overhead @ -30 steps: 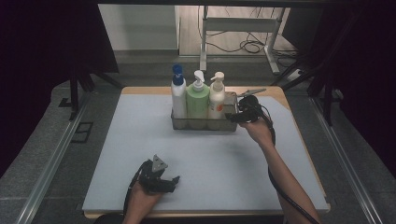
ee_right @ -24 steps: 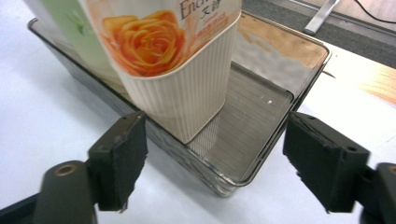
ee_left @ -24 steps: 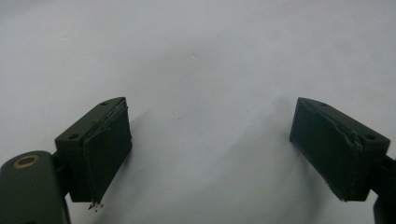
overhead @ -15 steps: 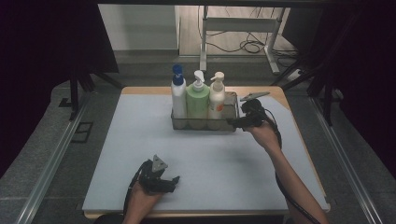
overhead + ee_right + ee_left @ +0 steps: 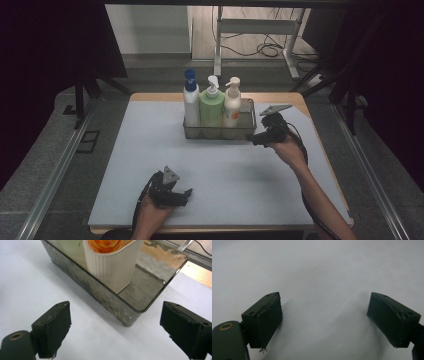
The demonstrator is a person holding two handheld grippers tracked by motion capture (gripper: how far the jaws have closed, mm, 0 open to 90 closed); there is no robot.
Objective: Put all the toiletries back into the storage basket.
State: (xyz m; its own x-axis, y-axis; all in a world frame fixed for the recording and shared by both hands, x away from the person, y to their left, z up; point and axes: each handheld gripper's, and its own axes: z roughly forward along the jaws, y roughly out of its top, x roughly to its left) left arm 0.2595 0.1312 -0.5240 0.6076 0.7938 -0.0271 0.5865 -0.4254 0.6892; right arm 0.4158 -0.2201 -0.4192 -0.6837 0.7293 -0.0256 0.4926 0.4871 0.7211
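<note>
A smoky clear tray (image 5: 220, 134) stands at the far middle of the mat and holds three pump bottles: a white one with a blue cap (image 5: 190, 102), a green one (image 5: 212, 107) and a cream one (image 5: 232, 105) with an orange label. My right gripper (image 5: 256, 140) sits just off the tray's right front corner; its jaws have just been opening and nothing is between them. In the right gripper view the gripper (image 5: 115, 332) faces the tray corner (image 5: 130, 315) and the cream bottle (image 5: 112, 267). My left gripper (image 5: 186, 195) rests open near the front edge, over bare mat (image 5: 319, 277).
The pale grey mat (image 5: 150, 150) covers a wooden table whose edge (image 5: 295, 97) shows at the back right. Metal rails (image 5: 55, 170) run along both sides of the table. Desk legs and cables (image 5: 260, 47) lie on the floor beyond.
The right gripper has drawn back from the tray's right end, a little toward the near side and the right. The left gripper has stayed in place.
</note>
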